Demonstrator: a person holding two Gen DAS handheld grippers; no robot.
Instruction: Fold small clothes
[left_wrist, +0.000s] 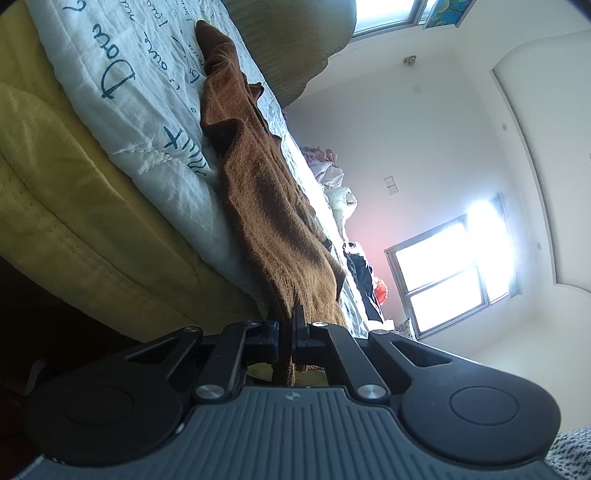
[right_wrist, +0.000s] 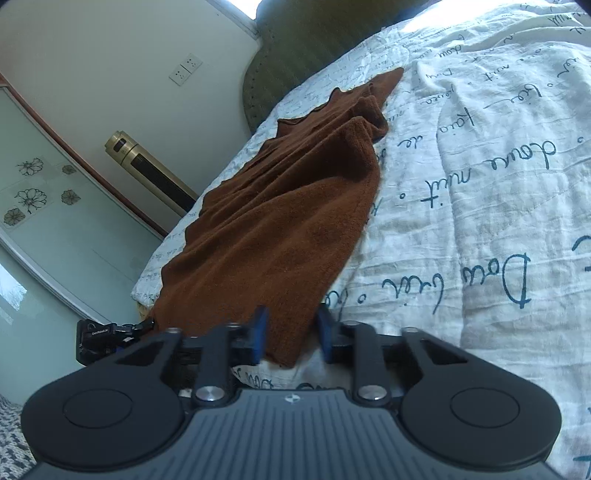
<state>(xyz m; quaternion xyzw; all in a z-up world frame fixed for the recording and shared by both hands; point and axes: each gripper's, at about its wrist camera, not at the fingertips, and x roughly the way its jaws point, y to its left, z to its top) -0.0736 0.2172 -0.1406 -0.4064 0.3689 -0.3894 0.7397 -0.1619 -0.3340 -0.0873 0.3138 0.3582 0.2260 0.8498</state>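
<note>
With my left tool clenched on the brown garment's edge and my right tool still spread around the near corner, I'd lift both evenly above the bed.

White walls, bright window, bed w/ quilt

The left gripper is clamped on the near edge of a brown cloth, its jaws pressed together with the fabric pinched between them; the cloth runs away in long folds over a white quilt printed with blue script; under the quilt is a yellow mattress; a bright window stands beyond; clothes lie piled past the cloth.
</note>
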